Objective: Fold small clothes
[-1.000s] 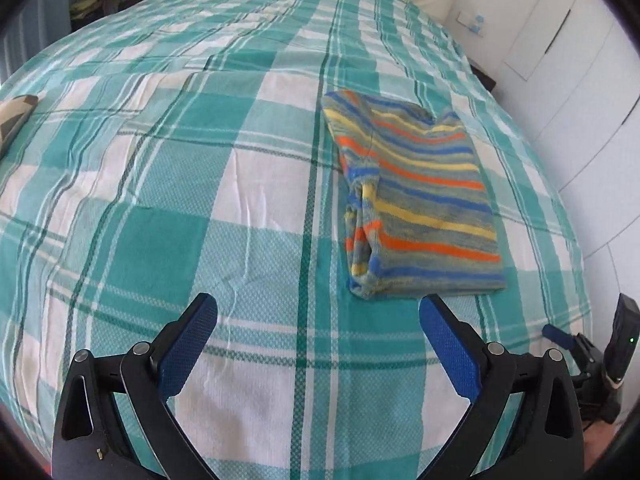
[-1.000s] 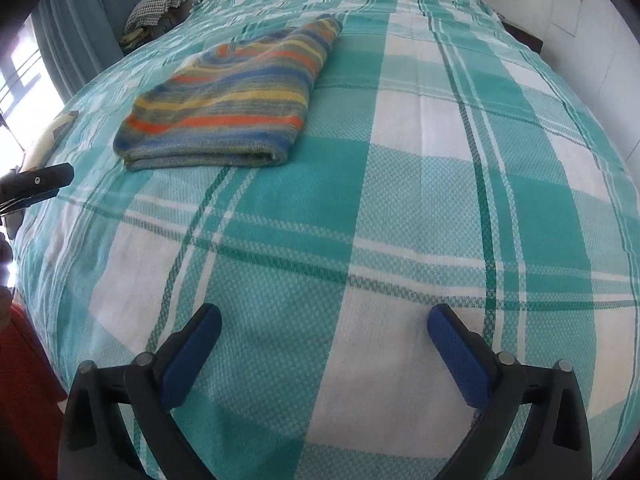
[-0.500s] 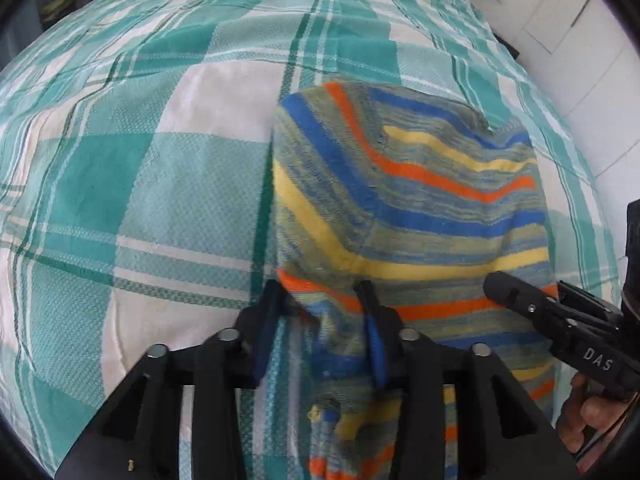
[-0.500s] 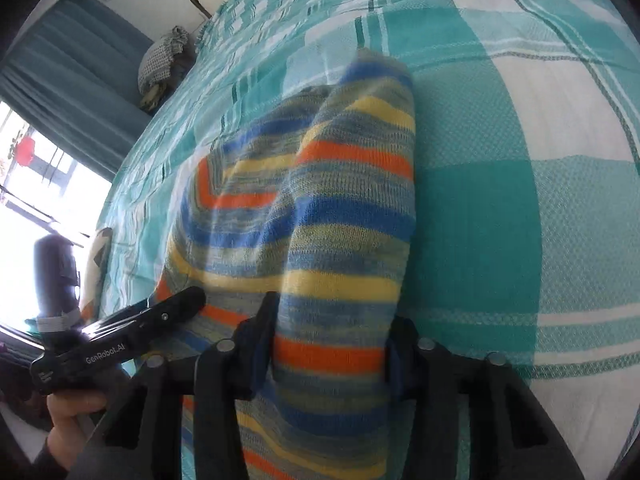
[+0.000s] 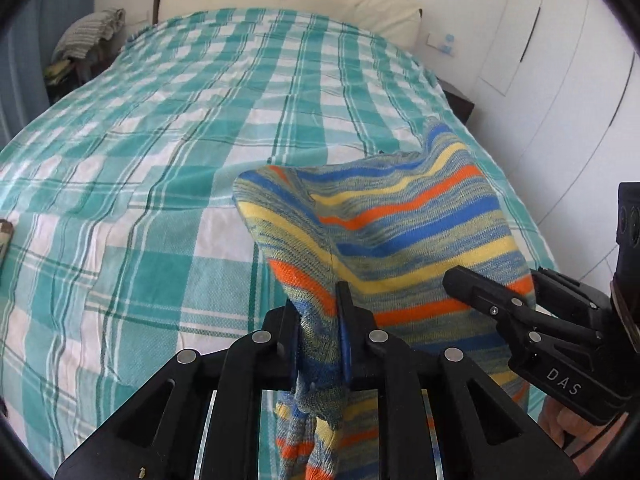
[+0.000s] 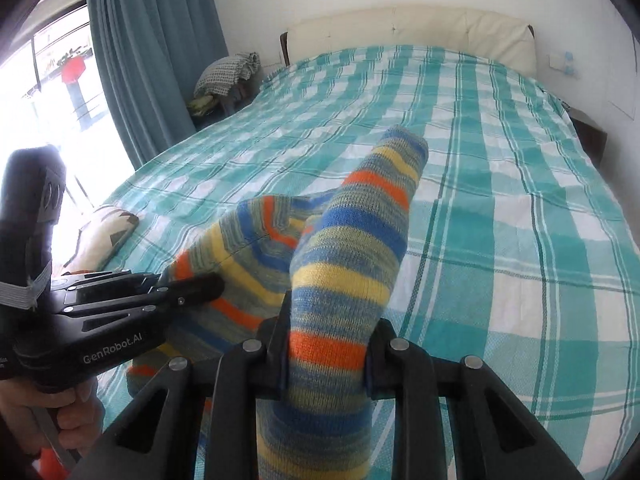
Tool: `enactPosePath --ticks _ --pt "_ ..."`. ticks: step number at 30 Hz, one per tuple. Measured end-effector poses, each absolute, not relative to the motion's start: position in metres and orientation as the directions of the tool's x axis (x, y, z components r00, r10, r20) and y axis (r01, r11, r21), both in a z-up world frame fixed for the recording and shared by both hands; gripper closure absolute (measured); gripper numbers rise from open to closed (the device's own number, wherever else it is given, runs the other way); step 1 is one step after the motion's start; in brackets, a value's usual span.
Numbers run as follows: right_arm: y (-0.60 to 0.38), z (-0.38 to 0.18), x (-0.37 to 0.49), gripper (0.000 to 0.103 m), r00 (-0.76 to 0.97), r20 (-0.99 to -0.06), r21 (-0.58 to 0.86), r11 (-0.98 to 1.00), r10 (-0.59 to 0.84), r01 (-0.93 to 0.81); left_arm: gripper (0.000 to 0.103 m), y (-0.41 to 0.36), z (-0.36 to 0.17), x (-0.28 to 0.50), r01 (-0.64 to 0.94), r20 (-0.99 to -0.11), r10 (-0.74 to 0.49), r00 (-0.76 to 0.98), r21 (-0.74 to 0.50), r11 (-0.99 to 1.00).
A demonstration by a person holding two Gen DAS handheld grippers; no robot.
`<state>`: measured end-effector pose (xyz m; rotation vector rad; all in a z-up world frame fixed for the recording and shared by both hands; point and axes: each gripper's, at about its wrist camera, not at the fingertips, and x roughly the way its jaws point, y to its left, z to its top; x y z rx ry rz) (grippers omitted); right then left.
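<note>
Pinching a bunched edge of the striped knit garment (image 5: 400, 224) between the narrowed fingers of the left gripper (image 5: 320, 340), low in the centre of the left wrist frame. Clamping another thick fold of the same garment between the fingers of the right gripper (image 6: 326, 344) — low centre of the right wrist frame. Hanging lifted between the two, cloth rising above the fingers and trailing below them. Lying behind, filling most of both frames — the teal checked bedspread (image 5: 180, 120), with a cream headboard (image 6: 420, 28) at the top and a blue curtain (image 6: 152, 60) at the upper left.
</note>
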<state>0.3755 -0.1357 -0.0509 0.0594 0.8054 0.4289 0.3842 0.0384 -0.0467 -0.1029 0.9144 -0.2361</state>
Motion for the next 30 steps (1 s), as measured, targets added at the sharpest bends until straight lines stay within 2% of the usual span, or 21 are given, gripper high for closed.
enactPosePath --ticks 1,2,3,4,7,10,11,13,18,24,26,28,30 --pt "-0.138 -0.052 0.376 0.070 0.594 -0.696 0.229 0.909 0.403 -0.349 0.066 0.040 -0.056 0.385 0.143 -0.793 -0.218 0.570 -0.165 0.976" --pt "-0.142 -0.057 0.378 0.050 0.579 -0.715 0.229 0.913 0.392 -0.337 0.037 0.044 -0.067 0.382 0.115 -0.816 -0.167 0.553 -0.125 0.986" --pt "-0.147 -0.062 0.376 0.014 0.577 -0.735 0.208 0.929 0.356 -0.307 0.029 0.050 -0.079 0.374 0.078 -0.831 -0.106 0.547 -0.075 0.994" --pt "-0.155 -0.067 0.370 0.001 0.584 -0.750 0.179 0.945 0.311 -0.273 0.028 0.057 -0.087 0.361 0.055 -0.829 -0.057 0.556 -0.032 0.998" --pt "-0.181 -0.081 0.330 0.001 0.585 -0.775 0.107 0.962 0.239 -0.252 0.026 0.069 -0.104 0.308 0.046 -0.813 0.054 0.579 0.098 0.994" --pt "-0.203 -0.096 0.275 0.001 0.565 -0.805 0.037 0.966 0.180 -0.255 0.014 0.068 -0.106 0.244 0.040 -0.770 0.147 0.621 0.218 0.975" --pt "-0.210 -0.100 0.256 0.001 0.552 -0.815 0.032 0.965 0.176 -0.259 0.006 0.066 -0.103 0.221 0.040 -0.751 0.160 0.641 0.241 0.970" --pt "-0.220 -0.106 0.218 0.001 0.529 -0.831 0.033 0.965 0.170 -0.258 0.001 0.061 -0.090 0.180 0.045 -0.710 0.150 0.688 0.248 0.968" --pt "-0.230 -0.090 0.148 0.001 0.527 -0.830 0.050 0.965 0.182 -0.256 0.001 0.053 -0.044 0.134 0.104 -0.703 0.043 0.710 0.166 0.981" --pt "-0.226 -0.023 0.115 0.000 0.634 -0.753 0.003 0.964 0.177 -0.266 0.001 0.047 0.011 0.120 0.004 -0.603 0.167 0.780 0.272 0.962" --pt "-0.222 -0.002 0.110 0.000 0.664 -0.726 -0.009 0.963 0.178 -0.268 0.001 0.043 0.023 0.113 0.005 -0.569 0.174 0.804 0.300 0.954" --pt "-0.218 0.014 0.105 0.000 0.688 -0.703 -0.026 0.962 0.177 -0.273 0.001 0.040 0.030 0.107 0.034 -0.580 0.149 0.801 0.292 0.956" --pt "-0.212 0.024 0.101 0.000 0.702 -0.693 -0.052 0.959 0.167 -0.279 0.001 0.037 0.031 0.101 0.063 -0.626 0.121 0.770 0.264 0.962"
